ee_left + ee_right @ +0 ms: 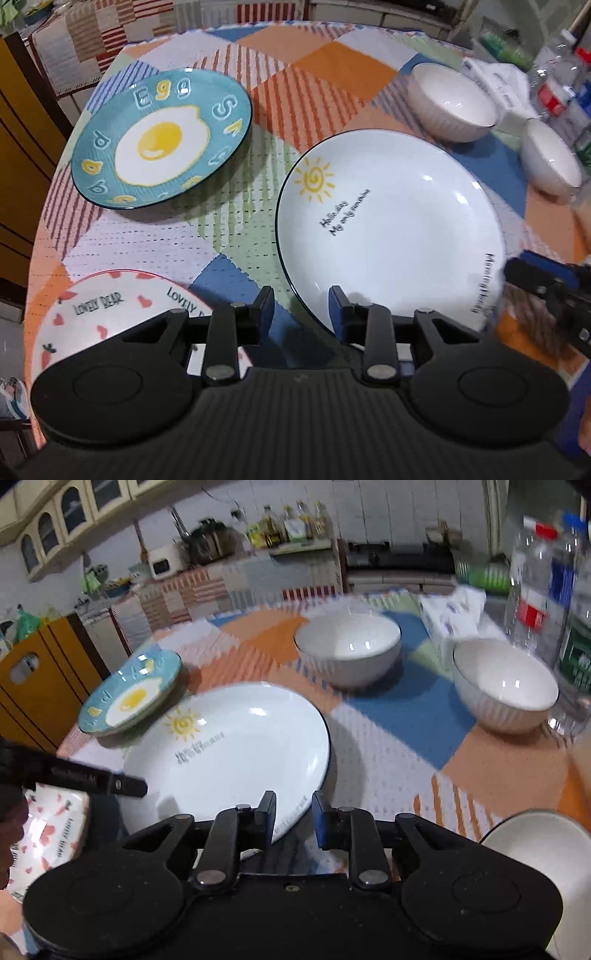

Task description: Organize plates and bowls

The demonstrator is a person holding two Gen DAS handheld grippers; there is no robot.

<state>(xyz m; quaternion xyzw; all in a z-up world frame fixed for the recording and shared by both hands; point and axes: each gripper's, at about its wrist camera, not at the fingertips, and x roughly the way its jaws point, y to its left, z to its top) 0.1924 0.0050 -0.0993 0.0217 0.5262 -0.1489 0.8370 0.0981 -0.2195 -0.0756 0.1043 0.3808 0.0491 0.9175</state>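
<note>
A white plate with a yellow sun (391, 236) (229, 753) lies flat on the patchwork tablecloth. My left gripper (301, 310) stands open at its near-left rim, the right fingertip over the rim, nothing pinched. My right gripper (293, 812) straddles the plate's near rim with a gap beside the pad, so it is open; it also shows at the plate's right edge (535, 280). A teal egg plate (162, 140) (129, 698) sits farther left. A heart-patterned "Lovely Bear" plate (110, 310) (51, 823) lies near left. Two white bowls (349, 646) (506, 683) stand behind.
A third white bowl (546, 845) sits at the near right. Clear water bottles (539, 590) and a tissue box (450, 616) crowd the far right. The round table's edge (48, 221) drops off left, beside a yellow cabinet (48, 672).
</note>
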